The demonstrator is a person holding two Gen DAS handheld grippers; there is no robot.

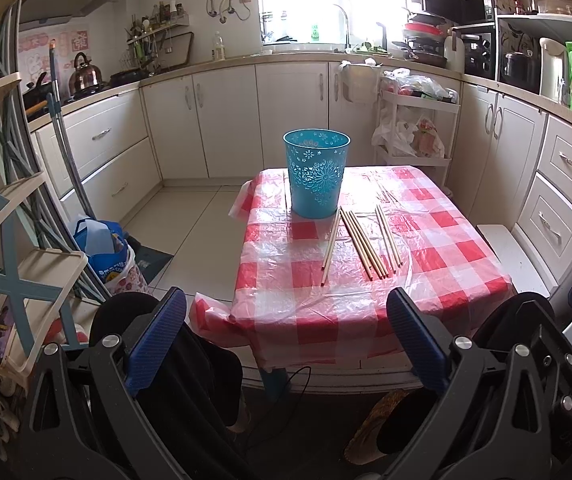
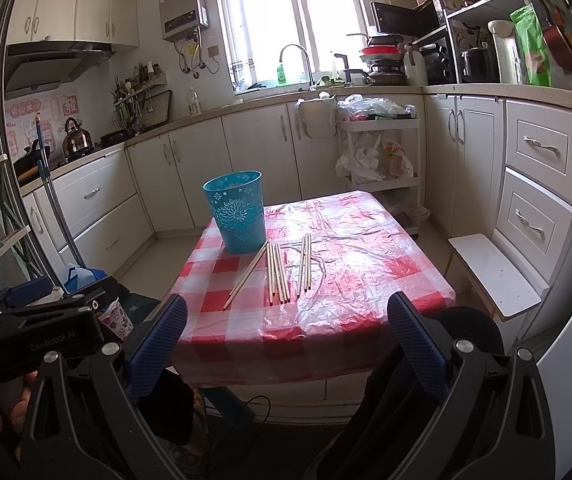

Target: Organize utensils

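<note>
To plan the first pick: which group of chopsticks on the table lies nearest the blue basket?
The lone pair angled apart at the left; its far tips nearly reach the blue basket. The other chopsticks lie further right.

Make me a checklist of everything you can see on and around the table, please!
Surface: table under a red-checked cloth with clear plastic.
Job's things: chopsticks lying loose in three groups; blue cup upright beside them, apparently empty.
Clutter: nothing seen on the table.
Grippers: left gripper and right gripper both open, held back from the table, empty.
Cables: black cable on the floor under the table.
Surroundings: kitchen cabinets, kettle, cart with bags.
</note>
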